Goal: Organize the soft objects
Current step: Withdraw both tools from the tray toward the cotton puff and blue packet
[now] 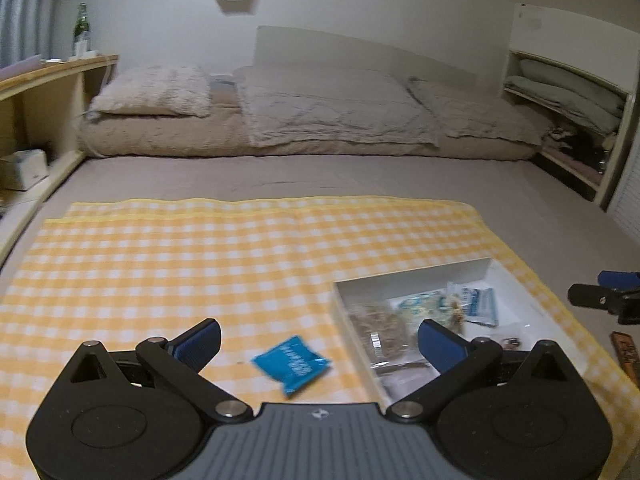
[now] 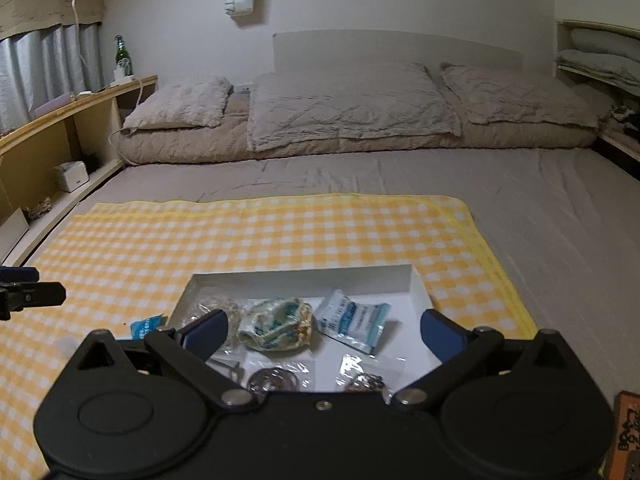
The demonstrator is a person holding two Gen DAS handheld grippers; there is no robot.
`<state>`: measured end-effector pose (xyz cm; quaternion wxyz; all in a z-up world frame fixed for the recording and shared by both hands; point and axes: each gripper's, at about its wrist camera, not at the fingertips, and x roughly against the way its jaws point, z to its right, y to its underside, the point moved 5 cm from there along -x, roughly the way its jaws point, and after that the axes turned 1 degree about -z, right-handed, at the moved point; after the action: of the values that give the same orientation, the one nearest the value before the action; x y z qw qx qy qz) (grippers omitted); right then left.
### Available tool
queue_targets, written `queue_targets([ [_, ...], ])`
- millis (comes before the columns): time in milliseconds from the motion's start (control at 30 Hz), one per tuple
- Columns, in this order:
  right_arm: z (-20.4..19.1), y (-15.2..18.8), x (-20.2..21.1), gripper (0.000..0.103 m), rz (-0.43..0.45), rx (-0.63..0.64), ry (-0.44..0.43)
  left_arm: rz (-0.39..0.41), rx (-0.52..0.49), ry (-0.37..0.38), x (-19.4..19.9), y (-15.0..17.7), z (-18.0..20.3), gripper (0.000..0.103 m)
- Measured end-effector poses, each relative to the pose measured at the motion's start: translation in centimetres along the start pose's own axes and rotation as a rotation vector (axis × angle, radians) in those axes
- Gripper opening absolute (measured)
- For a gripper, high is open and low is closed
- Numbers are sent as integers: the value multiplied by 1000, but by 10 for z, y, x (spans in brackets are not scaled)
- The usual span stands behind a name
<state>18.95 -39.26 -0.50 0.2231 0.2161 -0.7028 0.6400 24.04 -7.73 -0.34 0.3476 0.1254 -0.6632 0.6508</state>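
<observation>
A white shallow box (image 1: 416,278) (image 2: 304,276) sits on a yellow checked cloth (image 1: 200,264) (image 2: 280,236) on the bed. It holds a patterned fabric pouch (image 2: 276,322), a light blue packet (image 2: 354,318) and several clear bags. A blue packet (image 1: 291,364) lies on the cloth left of the box; its corner shows in the right wrist view (image 2: 146,326). My left gripper (image 1: 318,340) is open and empty above the blue packet. My right gripper (image 2: 324,334) is open and empty over the box.
Pillows and a folded quilt (image 1: 320,116) lie at the bed's far end. A wooden shelf (image 1: 40,92) with a green bottle (image 1: 82,26) runs along the left. Shelves with bedding (image 1: 568,96) stand at the right. An orange object (image 2: 626,428) lies at the lower right.
</observation>
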Motion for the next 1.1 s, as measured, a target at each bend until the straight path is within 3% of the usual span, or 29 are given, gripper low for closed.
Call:
queue_targets([
  [267, -32, -6, -13, 103, -2, 35, -51, -5, 11, -60, 7, 11, -41, 103],
  [667, -72, -15, -32, 103, -9, 82, -107, -237, -13, -36, -38, 56, -67, 103],
  [1000, -86, -22, -48, 103, -12, 81, -125, -326, 5, -22, -67, 63, -69, 102],
  [1100, -90, -23, -52, 103, -8, 80, -131, -356, -7, -22, -74, 64, -69, 94],
])
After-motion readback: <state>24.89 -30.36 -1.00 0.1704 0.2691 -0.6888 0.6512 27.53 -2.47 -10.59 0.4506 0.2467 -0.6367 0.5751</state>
